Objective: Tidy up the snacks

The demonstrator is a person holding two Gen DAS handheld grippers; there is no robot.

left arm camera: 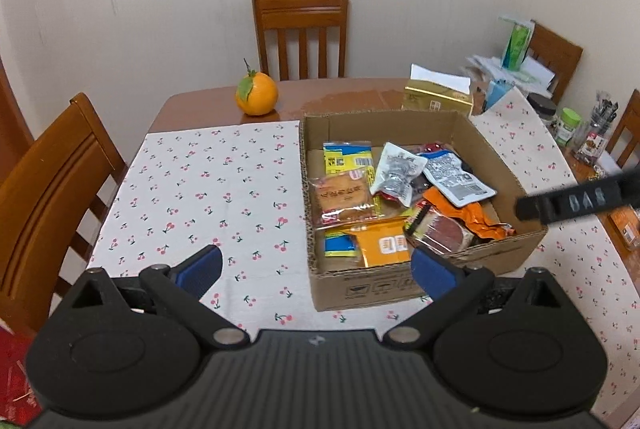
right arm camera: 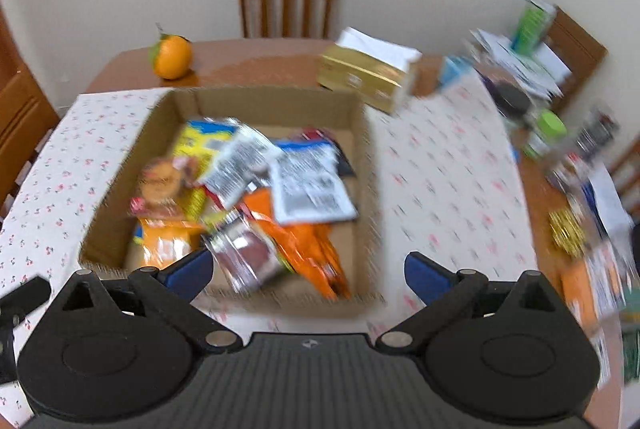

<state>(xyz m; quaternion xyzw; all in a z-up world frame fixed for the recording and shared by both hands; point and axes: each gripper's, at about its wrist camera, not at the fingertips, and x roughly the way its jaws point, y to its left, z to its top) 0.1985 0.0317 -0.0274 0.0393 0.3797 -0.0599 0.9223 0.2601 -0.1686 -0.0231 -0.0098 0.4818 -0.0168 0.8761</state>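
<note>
Right gripper [right arm camera: 308,275] jaws wide, empty, above near rim of cardboard box [right arm camera: 256,101]. Snack packets [right arm camera: 308,189] heaped inside, at 12 o'clock, below. Left gripper [left arm camera: 316,269] also spread, empty; box at its 1 o'clock. Right nearer.

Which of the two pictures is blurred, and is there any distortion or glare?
Left wrist view: sharp; the snack packets in the cardboard box are readable, only the right tongs entering at the right are smeared. Right wrist view: motion blur over the box and tablecloth. Both bend the walls at the edges, fisheye style. Mild glare on the bare table.
</note>
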